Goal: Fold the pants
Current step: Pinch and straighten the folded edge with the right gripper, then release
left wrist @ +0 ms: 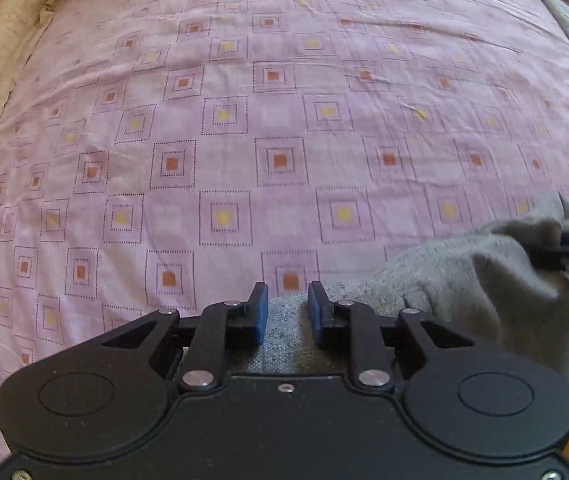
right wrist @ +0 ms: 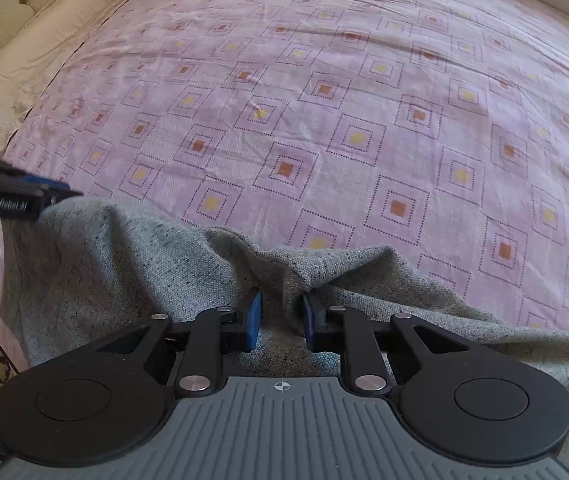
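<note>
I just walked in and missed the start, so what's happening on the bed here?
A person is working two handheld grippers on grey pants lying on a pink patterned bedsheet. The right gripper has a bunched ridge of the fabric between its blue pads. The left gripper is at the cloth's edge farther along; whether it is pinching is unclear. The pants are still rumpled, not yet neatly folded.

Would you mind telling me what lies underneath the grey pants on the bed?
The grey pants lie on the pink patterned bedsheet, which shows all around their far edge. Whatever sits directly beneath the bunched fabric is covered, so anything else under it cannot be seen.
</note>
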Demonstrator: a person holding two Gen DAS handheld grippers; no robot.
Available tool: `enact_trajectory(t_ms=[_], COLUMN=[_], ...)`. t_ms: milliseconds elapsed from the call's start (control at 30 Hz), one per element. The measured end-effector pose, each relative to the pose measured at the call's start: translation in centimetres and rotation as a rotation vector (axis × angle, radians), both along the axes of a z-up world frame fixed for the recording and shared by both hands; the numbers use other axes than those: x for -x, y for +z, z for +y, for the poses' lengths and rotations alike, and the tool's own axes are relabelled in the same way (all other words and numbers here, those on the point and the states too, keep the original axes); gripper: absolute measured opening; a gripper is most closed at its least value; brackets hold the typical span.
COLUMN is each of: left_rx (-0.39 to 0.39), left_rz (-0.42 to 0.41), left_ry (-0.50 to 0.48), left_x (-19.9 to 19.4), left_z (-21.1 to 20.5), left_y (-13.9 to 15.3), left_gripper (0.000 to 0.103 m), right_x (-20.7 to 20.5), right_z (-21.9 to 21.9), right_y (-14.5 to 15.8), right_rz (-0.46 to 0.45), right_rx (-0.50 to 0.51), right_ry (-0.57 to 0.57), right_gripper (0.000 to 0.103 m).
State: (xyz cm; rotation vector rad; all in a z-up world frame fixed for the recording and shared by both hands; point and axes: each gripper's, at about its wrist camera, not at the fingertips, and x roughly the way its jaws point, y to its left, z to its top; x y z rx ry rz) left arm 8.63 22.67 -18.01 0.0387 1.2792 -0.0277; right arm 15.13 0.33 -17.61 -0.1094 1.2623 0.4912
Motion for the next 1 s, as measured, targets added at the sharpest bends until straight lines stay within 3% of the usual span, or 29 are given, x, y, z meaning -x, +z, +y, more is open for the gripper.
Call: enact_trajectory(t_ms=[133, 267, 367, 533, 600, 633, 733, 833, 900, 1000], left_rx=[-0.043, -0.095, -0.078, -0.050, -0.056, -0.058, -0.071, -0.117, -0.127, -0.110], left_rz=[-0.078, -0.107, -0.100, -0.107, -0.113, -0.115, -0.124, -0.232, -0.271, -0.251], left_ry=[-0.089, -0.113, -0.088, -0.097, -0.111, -0.114, -0.119, -0.021, -0.006, -0.061], left_x=[2.9, 3.5, 3.1, 3.2, 3.5, 3.6, 3.1, 2.3, 1.7, 1.0], left_z=[-1.8, -3.0, -2.8, -2.0, -2.1, -2.1, -1.9, -0.8, -0.4, -0.9], left_y=[1.4, 1.5, 1.7, 1.4, 1.5, 1.5, 2.2, 5.1, 6.4, 5.9], left_gripper=[0.033, 0.033, 0.033, 0.033, 0.033, 0.033, 0.035, 0.034, 0.037, 0.041], right_x=[-1.1, -2.5, -3.5, -4.8, -5.0, -4.9, -5.6, -8.0, -9.1, -9.0], right_z=[-1.0, -1.4, -1.4, -2.1, -2.1, -2.1, -2.9, -3.7, -2.8, -1.8], right_y=[0.6, 0.5, 0.2, -0.7, -1.0, -0.9, 0.0, 0.1, -1.0, -2.1], right_rz=[0.032, 0.072, 0.099, 0.185, 0.190, 0.168, 0.143, 0.103, 0.101, 0.101], right_rx=[-0.068, -0.092, -0.106, -0.188, -0.200, -0.195, -0.232, -0.239, -0.176, -0.128], right_ry=[-0.055, -0.065, -0.073, -0.182, -0.182, -0.179, -0.277, -0.398, -0.384, -0.381], right_gripper=[0.023, 0.027, 0.027, 0.029, 0.020, 0.004, 0.004, 0.004, 0.004, 0.004])
